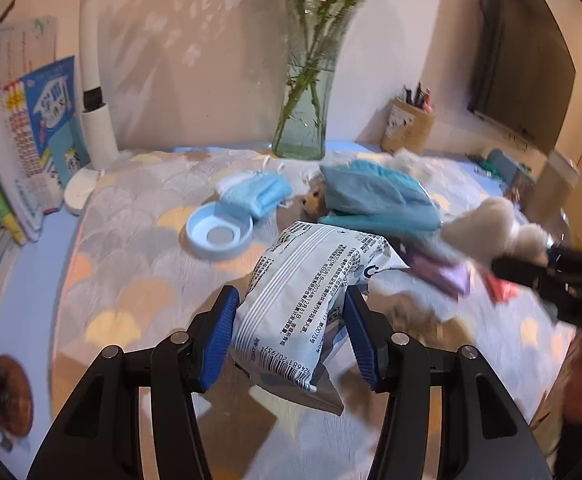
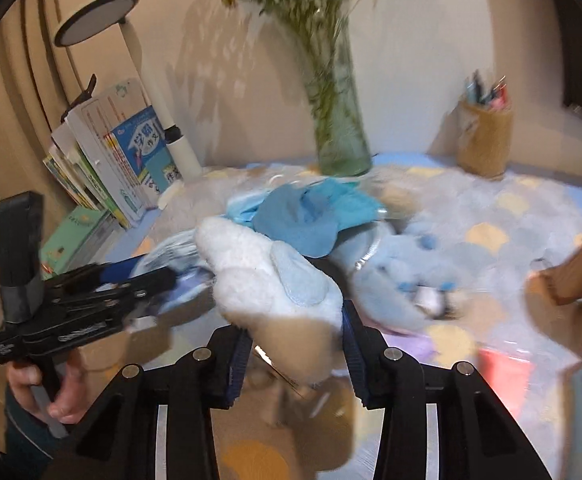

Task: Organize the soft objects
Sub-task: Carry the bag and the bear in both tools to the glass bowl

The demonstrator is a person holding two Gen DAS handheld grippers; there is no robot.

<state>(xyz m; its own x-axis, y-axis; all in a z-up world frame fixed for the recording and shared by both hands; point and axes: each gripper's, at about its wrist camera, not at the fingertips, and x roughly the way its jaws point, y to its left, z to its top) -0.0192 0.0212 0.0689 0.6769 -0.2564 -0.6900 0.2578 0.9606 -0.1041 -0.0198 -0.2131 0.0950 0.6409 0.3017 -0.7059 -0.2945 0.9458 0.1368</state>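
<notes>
Gripping a tissue pack [image 1: 311,304] before the vase [image 1: 305,120], the left gripper [image 1: 291,336] risks slippage; right gripper [image 2: 293,344] pinches a plush toy [image 2: 267,280].

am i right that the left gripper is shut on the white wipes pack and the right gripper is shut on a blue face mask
Not quite. The left gripper does grip the white wipes pack, but the right gripper is shut on a white plush toy, as the right wrist view shows.
</notes>
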